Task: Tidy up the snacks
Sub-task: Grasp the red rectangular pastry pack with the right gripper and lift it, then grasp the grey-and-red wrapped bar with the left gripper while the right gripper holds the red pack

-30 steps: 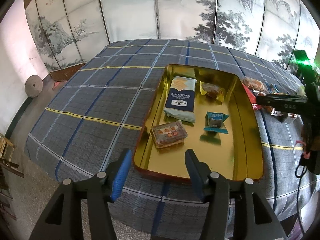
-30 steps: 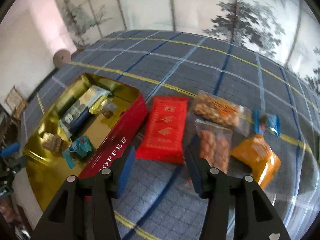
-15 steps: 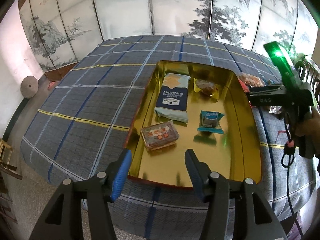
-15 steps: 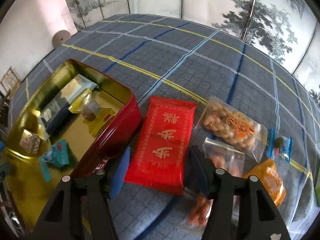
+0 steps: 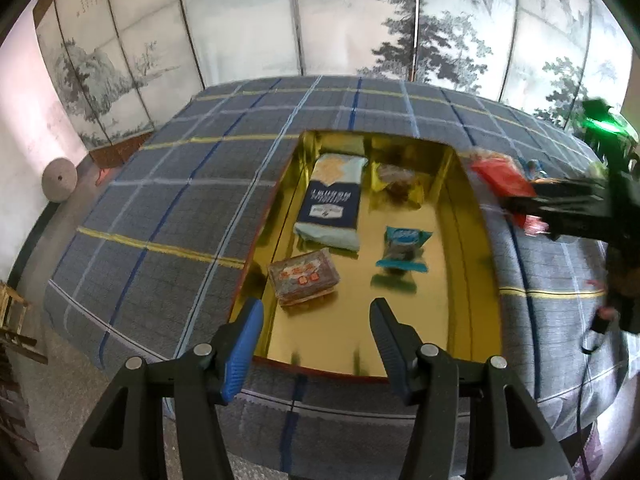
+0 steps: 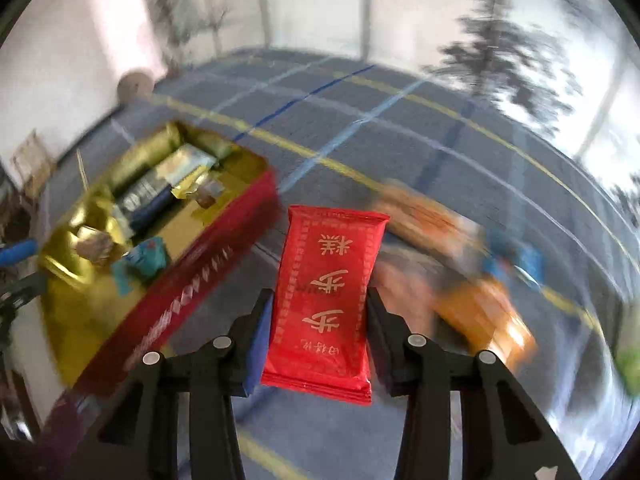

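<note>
In the left wrist view, the left gripper (image 5: 316, 338) sits at the bottom centre of the frame, its two fingers spread wide with nothing between them; the left finger wears a ribbed blue pad (image 5: 244, 346), the right one looks dark. Just above them lies the tin (image 5: 472, 280), a rounded rectangular box with a glossy gold inside that mirrors its contents. In it, toward the upper middle, rests a soft pillow-shaped navy and pale blue packet (image 5: 332, 204); to its right a crinkly clear-and-gold wrapper (image 5: 398, 186); below that a small teal sachet (image 5: 402, 250) with serrated ends; at lower left a flat brick-like bar in clear film (image 5: 304, 276). The tin stands on a woven grey tablecloth (image 5: 180, 208) crossed by blue, white and yellow lines. At the right edge the right gripper (image 5: 532, 200), black and blurred, holds a red packet (image 5: 504, 178) just beyond the tin's right rim.

In the right wrist view, the right gripper (image 6: 318, 320) at lower centre is clamped on the long sides of the red packet (image 6: 326, 296), a smooth foil pouch with crimped ends and gold characters, held above the cloth (image 6: 400, 136). To the left, the tin (image 6: 208, 256) shows its red outer wall and gold interior. To the right, blurred orange and clear snack bags (image 6: 476, 304) lie on the cloth.
</note>
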Demonstrator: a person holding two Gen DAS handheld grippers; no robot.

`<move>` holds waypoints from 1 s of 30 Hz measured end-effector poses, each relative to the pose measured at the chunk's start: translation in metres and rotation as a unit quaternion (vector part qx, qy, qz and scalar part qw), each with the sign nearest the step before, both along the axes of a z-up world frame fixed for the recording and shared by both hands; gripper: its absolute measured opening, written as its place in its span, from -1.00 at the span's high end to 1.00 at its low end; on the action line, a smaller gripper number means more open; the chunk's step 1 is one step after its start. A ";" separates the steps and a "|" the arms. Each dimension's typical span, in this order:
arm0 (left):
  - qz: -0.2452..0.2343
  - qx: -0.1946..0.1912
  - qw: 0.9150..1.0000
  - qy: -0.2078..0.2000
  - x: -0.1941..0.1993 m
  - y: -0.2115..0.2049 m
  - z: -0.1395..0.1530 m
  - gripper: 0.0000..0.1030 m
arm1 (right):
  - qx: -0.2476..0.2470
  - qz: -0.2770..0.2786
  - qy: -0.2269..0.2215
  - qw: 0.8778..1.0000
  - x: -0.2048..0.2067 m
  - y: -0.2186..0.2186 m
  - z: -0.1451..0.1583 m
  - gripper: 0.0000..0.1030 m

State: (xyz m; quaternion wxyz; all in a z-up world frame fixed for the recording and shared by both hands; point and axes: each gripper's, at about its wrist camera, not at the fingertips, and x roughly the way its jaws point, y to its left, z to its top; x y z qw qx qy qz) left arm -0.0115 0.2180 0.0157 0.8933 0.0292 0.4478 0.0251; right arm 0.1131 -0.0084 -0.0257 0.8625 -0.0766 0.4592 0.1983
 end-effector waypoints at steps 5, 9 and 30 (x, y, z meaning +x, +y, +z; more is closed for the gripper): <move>-0.039 0.016 0.999 -0.013 -0.009 -0.030 0.012 -0.10 | 0.024 -0.116 -0.034 0.992 -0.052 -0.099 0.023 0.22; -0.092 -0.001 0.996 -0.009 -0.013 -0.060 0.018 -0.10 | 0.008 -0.214 -0.029 0.976 -0.065 -0.176 0.013 0.22; -0.368 0.007 0.930 0.017 0.059 -0.244 0.013 -0.10 | 0.067 -0.310 -0.034 0.948 -0.072 -0.278 -0.038 0.20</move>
